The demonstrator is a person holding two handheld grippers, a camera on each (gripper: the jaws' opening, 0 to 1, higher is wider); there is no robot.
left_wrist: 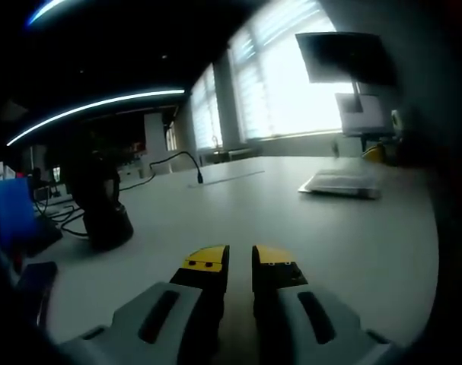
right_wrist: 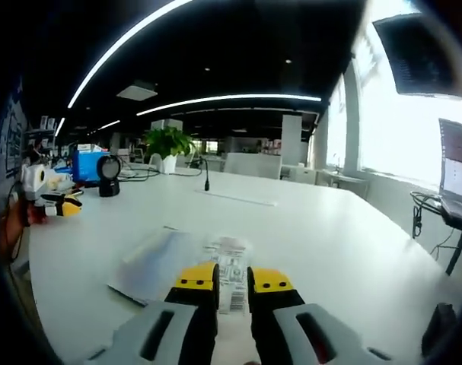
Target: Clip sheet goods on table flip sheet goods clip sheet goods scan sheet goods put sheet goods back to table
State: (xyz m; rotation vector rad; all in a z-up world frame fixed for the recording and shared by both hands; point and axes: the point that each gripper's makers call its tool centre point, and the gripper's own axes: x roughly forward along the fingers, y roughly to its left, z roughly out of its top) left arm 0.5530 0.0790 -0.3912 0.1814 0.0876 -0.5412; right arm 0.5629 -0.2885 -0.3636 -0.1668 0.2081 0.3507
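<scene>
Right hand-held gripper over flat white labelled sheet goods on white bench.
Sheet lower centre; right jaws narrowly parted, grip uncertain. Left hand-held gripper nearly closed, empty.

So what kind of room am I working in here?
It looks like an open-plan office. A large white table stands under long ceiling light strips, with big blinded windows along one side, a potted plant, and a monitor near the windows.
</scene>
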